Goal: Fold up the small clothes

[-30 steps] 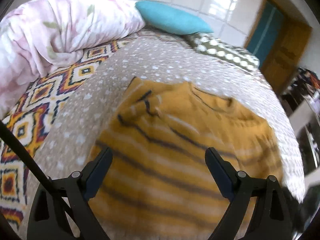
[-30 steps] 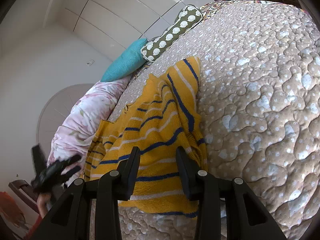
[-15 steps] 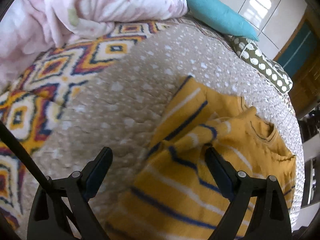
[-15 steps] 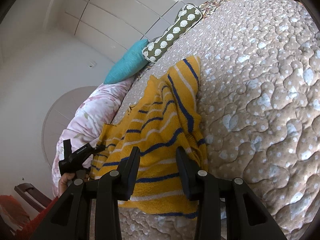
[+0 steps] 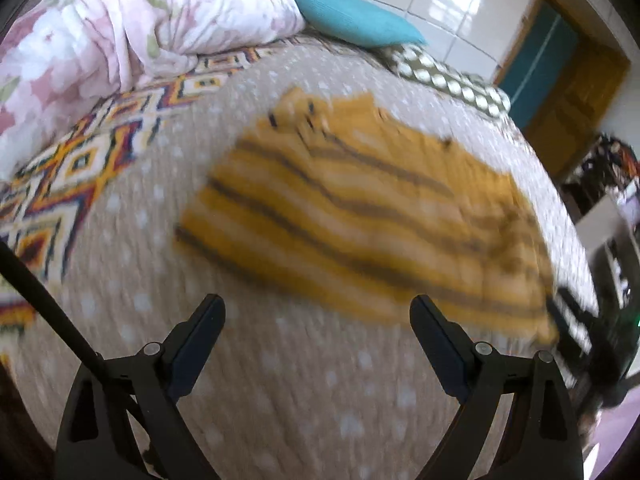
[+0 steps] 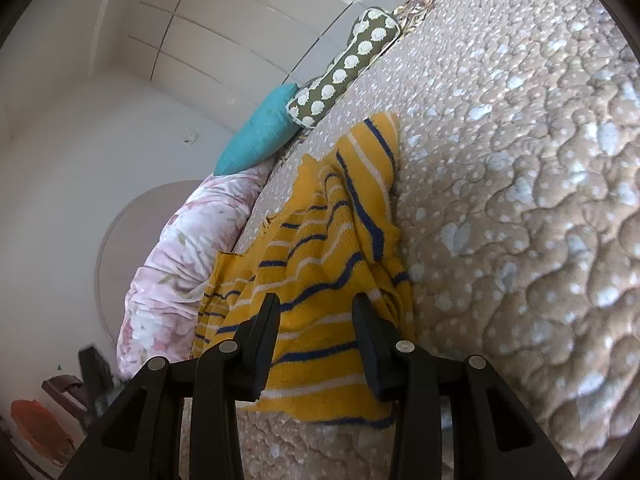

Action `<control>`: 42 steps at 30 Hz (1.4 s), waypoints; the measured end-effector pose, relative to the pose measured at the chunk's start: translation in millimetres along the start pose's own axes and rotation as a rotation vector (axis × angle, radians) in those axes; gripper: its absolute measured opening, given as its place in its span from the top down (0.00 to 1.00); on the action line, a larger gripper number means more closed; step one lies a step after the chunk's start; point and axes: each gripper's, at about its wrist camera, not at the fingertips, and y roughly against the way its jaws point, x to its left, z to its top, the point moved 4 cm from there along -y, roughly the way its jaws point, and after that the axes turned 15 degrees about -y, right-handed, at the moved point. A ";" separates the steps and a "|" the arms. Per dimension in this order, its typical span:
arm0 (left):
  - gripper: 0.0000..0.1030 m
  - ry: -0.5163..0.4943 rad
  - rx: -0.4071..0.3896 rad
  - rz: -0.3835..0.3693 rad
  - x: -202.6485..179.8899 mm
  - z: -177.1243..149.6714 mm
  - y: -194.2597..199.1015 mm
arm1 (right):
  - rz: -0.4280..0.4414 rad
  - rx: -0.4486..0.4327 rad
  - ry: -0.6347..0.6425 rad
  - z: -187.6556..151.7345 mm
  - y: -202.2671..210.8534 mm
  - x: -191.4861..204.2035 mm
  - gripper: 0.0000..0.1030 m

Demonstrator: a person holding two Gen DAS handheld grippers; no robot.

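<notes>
A small yellow sweater with navy and white stripes point(image 5: 360, 216) lies spread on the beige quilted bed; the left wrist view is motion-blurred. My left gripper point(image 5: 318, 314) is open and empty, above the bedspread just short of the sweater's near edge. In the right wrist view the sweater point(image 6: 320, 280) lies crumpled, one sleeve folded over the body. My right gripper point(image 6: 316, 312) hovers over its lower hem with the jaws apart and nothing clamped between them. The right gripper's body shows dark and blurred at the left view's right edge point(image 5: 592, 340).
A pink floral duvet point(image 5: 120, 32), a teal pillow point(image 5: 352, 16) and a green patterned bolster point(image 5: 452, 80) lie at the bed's head. A colourful geometric blanket point(image 5: 60, 176) lies to the left. The beige quilt point(image 6: 520, 200) stretches right of the sweater. A door point(image 5: 560, 92) stands beyond.
My left gripper has pulled back from the sweater, which now lies farther ahead, past the fingertips. The right gripper has hardly moved. The left hand has dropped to the right view's lower left.
</notes>
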 end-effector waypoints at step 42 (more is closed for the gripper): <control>0.00 -0.172 -0.023 0.152 -46.5 -57.0 -18.3 | 0.105 -0.002 -0.083 -0.6 28.1 -21.5 0.54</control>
